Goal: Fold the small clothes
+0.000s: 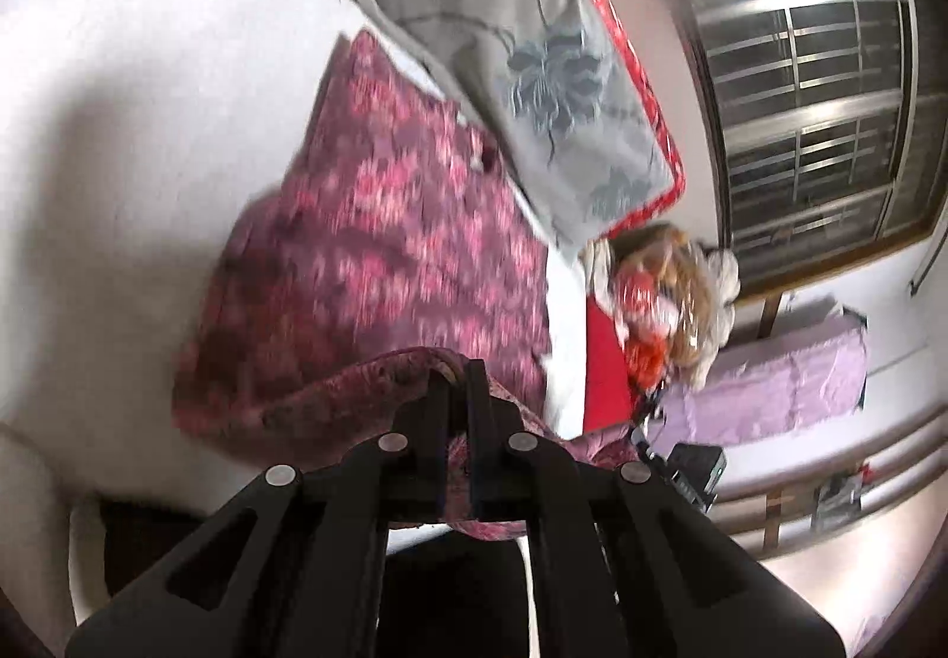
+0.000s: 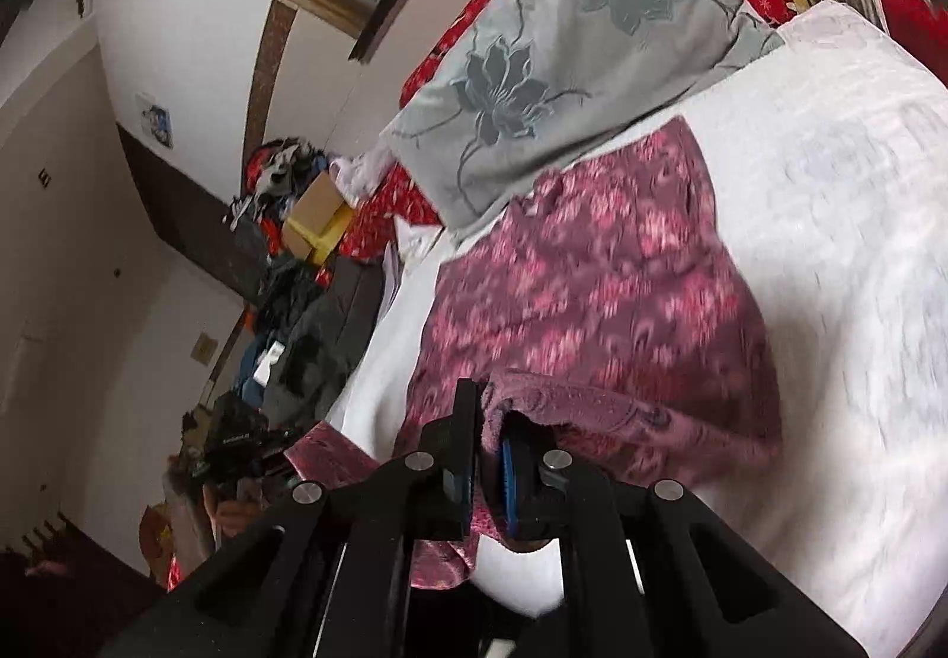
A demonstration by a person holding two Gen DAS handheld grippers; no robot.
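Left wrist view: the left claw (image 1: 453, 388) is pinched tight on the near edge of the pink flowery cloth (image 1: 379, 255). The edge bunches up between the two black fingers (image 1: 435, 421). The rest of the cloth spreads away from the claw, over the white bed (image 1: 148, 125). Past the cloth lies a gray pillow (image 1: 533, 66) with dark flowers on it, and its corner lies over the cloth's far end. Under the pillow is a red blanket (image 1: 649, 95). A window with bars (image 1: 800, 95) is on the wall beyond.

Right wrist view: the right claw (image 2: 486, 421) is squeezed shut on another part of the same near edge (image 2: 592, 291). A fold of cloth sits between the black finger and the blue pad (image 2: 508, 471). The picture is blurry. The gray pillow (image 2: 563, 66) rests at the far end here too. A messy pile of things (image 2: 296, 220) stands beside the bed, by the wall.
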